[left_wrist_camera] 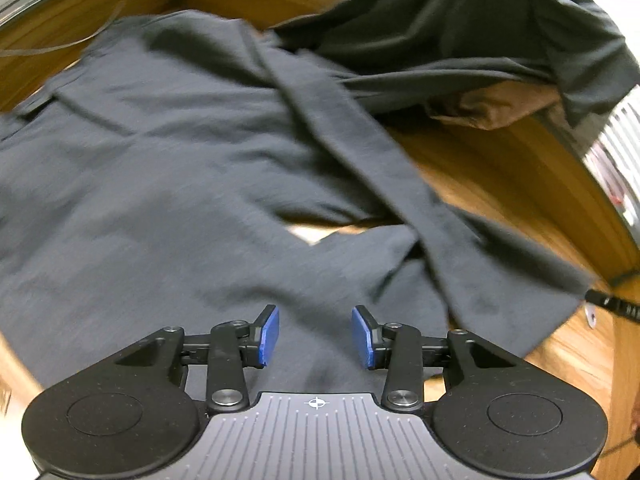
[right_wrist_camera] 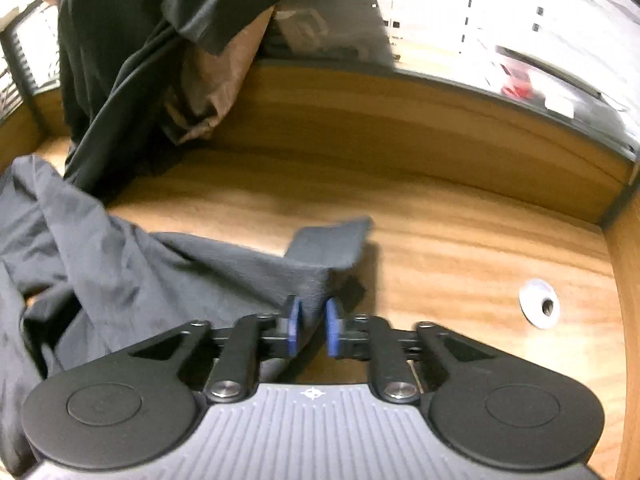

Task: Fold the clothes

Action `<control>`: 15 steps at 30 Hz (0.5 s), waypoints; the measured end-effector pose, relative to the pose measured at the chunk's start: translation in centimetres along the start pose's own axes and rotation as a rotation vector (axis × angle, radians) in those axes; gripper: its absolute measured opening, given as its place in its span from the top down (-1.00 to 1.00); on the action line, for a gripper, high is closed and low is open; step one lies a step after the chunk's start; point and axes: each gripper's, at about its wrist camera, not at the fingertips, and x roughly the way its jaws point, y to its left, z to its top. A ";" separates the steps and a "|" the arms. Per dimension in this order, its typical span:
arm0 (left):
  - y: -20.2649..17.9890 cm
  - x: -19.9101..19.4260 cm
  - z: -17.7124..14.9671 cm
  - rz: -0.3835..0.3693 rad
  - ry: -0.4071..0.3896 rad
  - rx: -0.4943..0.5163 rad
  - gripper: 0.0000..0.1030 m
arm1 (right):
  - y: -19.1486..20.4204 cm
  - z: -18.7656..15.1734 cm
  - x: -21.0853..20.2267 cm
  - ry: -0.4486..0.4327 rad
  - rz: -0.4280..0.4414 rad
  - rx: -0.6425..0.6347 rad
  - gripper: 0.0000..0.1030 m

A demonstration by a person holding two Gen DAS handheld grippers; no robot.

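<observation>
Grey shirt [left_wrist_camera: 168,152] lies spread on the wooden table [left_wrist_camera: 500,176] so we can fold it: our right gripper [right_wrist_camera: 313,322] seemingly pinches its sleeve [right_wrist_camera: 328,240], while our left gripper [left_wrist_camera: 315,334] hovers half-open, empty, above its hem.

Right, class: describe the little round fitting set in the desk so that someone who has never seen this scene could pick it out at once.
Start at the wooden desk and go to the bare side, away from the dark shirt that the right gripper has between its pads. There, flush in the wood, sits a small pale ring with a dark hole. It is the only round, light thing there.
</observation>
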 end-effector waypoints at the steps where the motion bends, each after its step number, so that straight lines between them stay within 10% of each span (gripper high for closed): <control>1: -0.5 0.3 0.4 -0.010 0.000 0.016 0.16 | -0.2 -0.6 -0.4 -0.006 0.000 -0.005 0.29; 15: -4.8 7.0 6.8 -0.105 0.029 0.010 0.11 | 1.9 -8.5 0.1 0.116 0.212 -0.269 0.08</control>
